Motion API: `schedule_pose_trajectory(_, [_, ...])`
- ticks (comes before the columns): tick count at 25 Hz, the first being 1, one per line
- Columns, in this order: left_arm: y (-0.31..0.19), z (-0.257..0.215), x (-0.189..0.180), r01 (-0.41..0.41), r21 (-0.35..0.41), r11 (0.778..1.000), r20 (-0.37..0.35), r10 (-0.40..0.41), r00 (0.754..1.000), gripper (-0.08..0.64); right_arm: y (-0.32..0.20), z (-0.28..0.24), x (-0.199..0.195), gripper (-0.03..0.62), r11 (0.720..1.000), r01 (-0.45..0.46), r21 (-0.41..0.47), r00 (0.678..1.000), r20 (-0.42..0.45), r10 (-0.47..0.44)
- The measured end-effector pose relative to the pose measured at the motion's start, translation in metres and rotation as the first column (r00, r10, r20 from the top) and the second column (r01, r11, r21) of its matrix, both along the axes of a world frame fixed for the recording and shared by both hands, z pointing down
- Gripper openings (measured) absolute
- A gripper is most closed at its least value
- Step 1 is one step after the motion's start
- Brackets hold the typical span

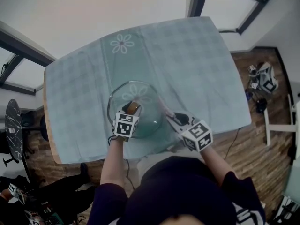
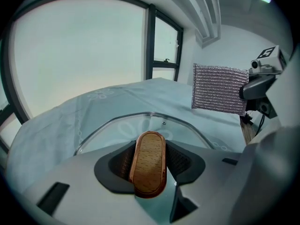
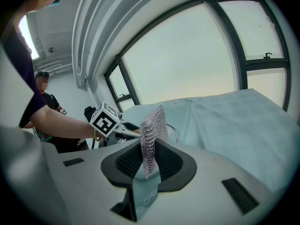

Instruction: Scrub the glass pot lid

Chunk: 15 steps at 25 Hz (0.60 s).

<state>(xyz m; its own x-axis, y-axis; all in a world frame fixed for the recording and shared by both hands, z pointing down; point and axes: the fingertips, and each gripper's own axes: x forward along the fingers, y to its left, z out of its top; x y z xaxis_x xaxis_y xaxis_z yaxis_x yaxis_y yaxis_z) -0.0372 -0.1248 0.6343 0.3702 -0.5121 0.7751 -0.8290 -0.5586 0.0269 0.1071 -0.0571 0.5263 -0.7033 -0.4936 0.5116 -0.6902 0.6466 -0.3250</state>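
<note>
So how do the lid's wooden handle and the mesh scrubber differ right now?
The wooden handle is a smooth, solid brown oval; the mesh scrubber is a thin silvery knit sheet. The handle sits on the glass lid in the left gripper; the scrubber is held in the air by the right gripper. Both are clamped between jaws.

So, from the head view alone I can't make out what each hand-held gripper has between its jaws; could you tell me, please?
Observer: The left hand-held gripper is closed on the wooden handle of the glass lid.
Operator: Thank you. And the right one?
Observer: The right hand-held gripper pinches a silver mesh scrubbing cloth, which stands upright between its jaws.
Operator: Is the cloth on the glass?
Observer: Apparently not. In the left gripper view it hangs in the air to the lid's right, apart from it.
</note>
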Motion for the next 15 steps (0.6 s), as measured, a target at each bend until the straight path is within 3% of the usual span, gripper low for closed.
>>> schedule_pose_trajectory(11, [0.001,-0.001,0.004,-0.013,0.007,1.0,-0.002,0.013,1.0,0.172,-0.023,-0.017,0.019,0.077,0.999,-0.021,0.048,0.999,0.037,0.019])
schedule_pose_trajectory(15, [-0.001,-0.014,0.007,0.029,0.031,0.999,-0.085,-0.026,0.996,0.17,-0.03,-0.024,0.031,0.077,0.996,-0.06,0.064,0.997,0.052,0.057])
